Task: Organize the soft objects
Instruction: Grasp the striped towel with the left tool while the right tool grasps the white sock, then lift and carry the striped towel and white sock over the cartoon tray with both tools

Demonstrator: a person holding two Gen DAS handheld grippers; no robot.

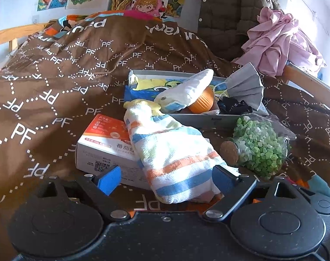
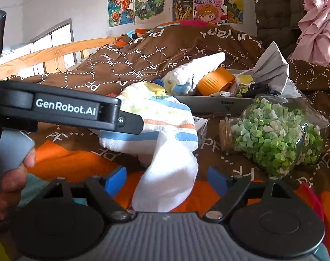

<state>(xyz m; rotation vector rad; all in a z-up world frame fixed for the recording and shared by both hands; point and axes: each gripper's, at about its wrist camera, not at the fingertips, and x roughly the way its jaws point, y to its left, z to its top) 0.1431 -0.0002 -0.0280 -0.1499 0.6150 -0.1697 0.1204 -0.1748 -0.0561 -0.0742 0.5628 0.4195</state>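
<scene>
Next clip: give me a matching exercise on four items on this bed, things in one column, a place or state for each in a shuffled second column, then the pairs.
Things
1. striped white towel
2. cork-stoppered glass jar of green paper stars
3. orange ribbed plastic cup
4. red-and-white cardboard box

Places or states
A. lying on its side on the brown quilt
B. inside the shallow grey tray
C. partly under the towel
D. between the open fingers of both grippers

Pairs: 1-D, 2-A, 3-B, 4-C

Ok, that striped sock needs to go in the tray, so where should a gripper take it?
Grip the striped sock at its near, bunched end, coming from the front: that end already lies between the open left gripper fingers, clear of the jar.
</scene>
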